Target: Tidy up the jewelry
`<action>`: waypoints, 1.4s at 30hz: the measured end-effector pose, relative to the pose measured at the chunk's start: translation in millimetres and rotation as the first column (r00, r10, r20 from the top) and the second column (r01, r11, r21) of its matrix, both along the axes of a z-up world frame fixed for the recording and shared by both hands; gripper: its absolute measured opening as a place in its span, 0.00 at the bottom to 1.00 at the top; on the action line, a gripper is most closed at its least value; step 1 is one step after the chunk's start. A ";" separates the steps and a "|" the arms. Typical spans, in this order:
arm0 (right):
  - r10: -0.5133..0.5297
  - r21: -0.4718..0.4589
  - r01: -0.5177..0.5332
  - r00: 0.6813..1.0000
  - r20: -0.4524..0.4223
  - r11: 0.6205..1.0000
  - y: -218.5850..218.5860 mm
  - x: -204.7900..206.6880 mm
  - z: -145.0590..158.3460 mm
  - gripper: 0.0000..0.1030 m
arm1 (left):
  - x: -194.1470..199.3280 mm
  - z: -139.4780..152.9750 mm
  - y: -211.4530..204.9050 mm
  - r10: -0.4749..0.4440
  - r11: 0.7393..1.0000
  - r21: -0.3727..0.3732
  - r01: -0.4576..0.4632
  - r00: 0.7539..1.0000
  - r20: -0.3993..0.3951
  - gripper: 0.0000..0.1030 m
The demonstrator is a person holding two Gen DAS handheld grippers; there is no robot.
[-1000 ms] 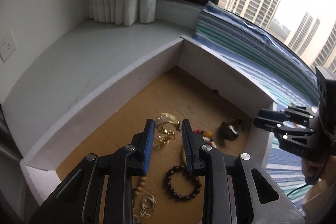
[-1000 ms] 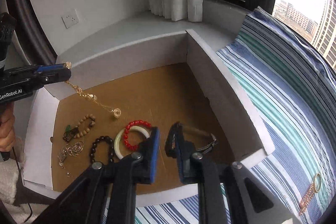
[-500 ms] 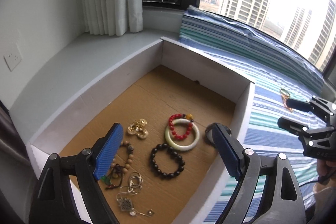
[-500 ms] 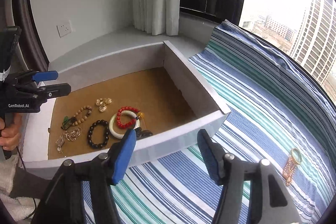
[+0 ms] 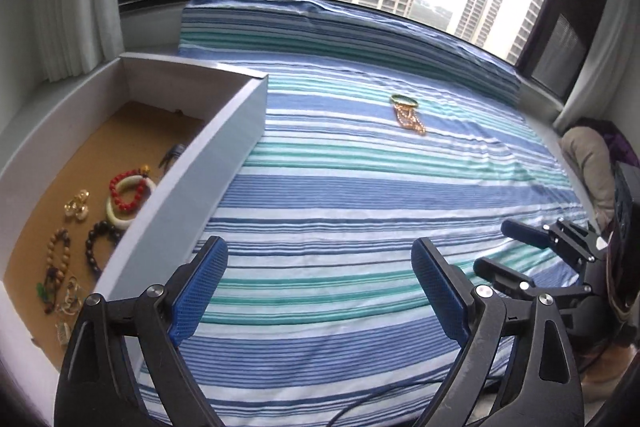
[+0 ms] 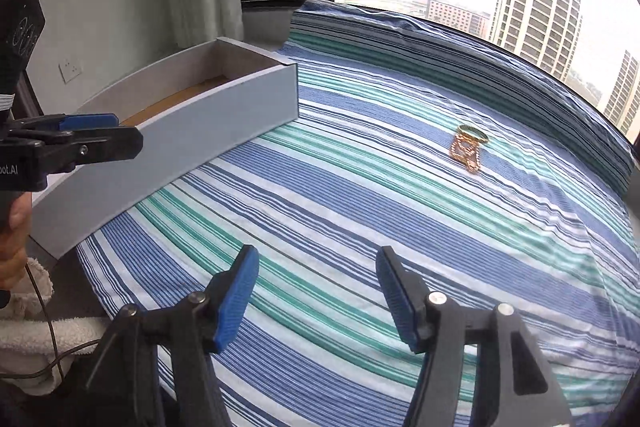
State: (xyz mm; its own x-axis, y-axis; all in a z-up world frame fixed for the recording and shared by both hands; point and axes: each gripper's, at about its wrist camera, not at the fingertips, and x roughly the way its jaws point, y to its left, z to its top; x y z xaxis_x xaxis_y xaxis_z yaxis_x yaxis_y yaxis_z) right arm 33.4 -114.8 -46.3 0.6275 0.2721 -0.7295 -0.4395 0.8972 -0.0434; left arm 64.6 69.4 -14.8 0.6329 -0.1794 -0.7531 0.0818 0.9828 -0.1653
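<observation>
Both grippers, left gripper [image 5: 320, 291] and right gripper [image 6: 318, 291], have just been opening, empty. The far gold chain bracelet [image 6: 468, 149] looks light, floppy, slippery; pinch its stiff ring end.

A white box [image 5: 224, 151] with a brown cardboard floor stands on the striped cloth [image 5: 360, 195]. In it lie a red bead bracelet [image 5: 127, 191] across a pale bangle [image 5: 120, 213], a dark bead bracelet [image 5: 98, 245], a wooden bead bracelet [image 5: 58, 251], gold pieces [image 5: 78, 205] and silver pieces [image 5: 68, 301]. A gold chain with a green ring [image 5: 408, 113] lies well apart on the cloth.
</observation>
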 end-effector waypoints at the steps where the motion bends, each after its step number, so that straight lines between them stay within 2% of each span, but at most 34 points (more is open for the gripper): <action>1: -0.036 0.009 0.036 0.999 -0.002 0.999 -13.3 -4.4 -1.0 0.60 | 1.9 -2.9 -9.0 -0.005 1.000 0.005 0.005 1.000 -0.007 0.91; 6: -0.174 0.024 0.173 0.985 0.012 0.985 -67.0 -22.2 -0.7 0.60 | 9.9 -13.3 -41.3 -0.018 0.998 0.063 0.019 1.000 -0.020 0.91; 13: -0.250 0.038 0.250 0.968 -0.024 0.967 -100.6 -25.0 -9.3 0.60 | 13.7 -15.9 -53.5 -0.004 0.990 0.144 0.005 1.000 -0.005 0.91; 20: -0.232 0.086 0.234 0.972 -0.034 0.968 -96.1 -27.6 -10.0 0.60 | 20.7 -23.8 -58.4 0.009 0.984 0.179 -0.002 0.999 -0.036 0.91; 35: -0.238 0.099 0.243 0.969 -0.061 0.965 -102.9 -19.1 -16.8 0.60 | 35.9 -31.8 -76.5 0.001 0.966 0.260 0.012 0.999 -0.048 0.91; 39: -0.246 0.114 0.254 0.966 -0.076 0.961 -108.2 -16.3 -23.3 0.60 | 61.9 -45.3 -92.1 -0.060 0.967 0.241 0.078 0.995 -0.083 0.93; 42: -0.261 0.128 0.270 0.962 -0.085 0.954 -115.7 -15.6 -26.1 0.60 | 96.8 -50.9 -109.7 -0.158 0.976 0.130 0.174 0.979 -0.129 0.93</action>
State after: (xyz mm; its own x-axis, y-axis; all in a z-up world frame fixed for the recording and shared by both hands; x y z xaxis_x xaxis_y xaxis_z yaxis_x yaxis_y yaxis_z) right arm 17.8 -230.5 -72.4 0.6424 0.2025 -0.7391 -0.1820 0.9772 0.1095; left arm 161.3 -40.3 -65.7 0.5087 -0.1618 -0.8456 0.2340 0.9712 -0.0450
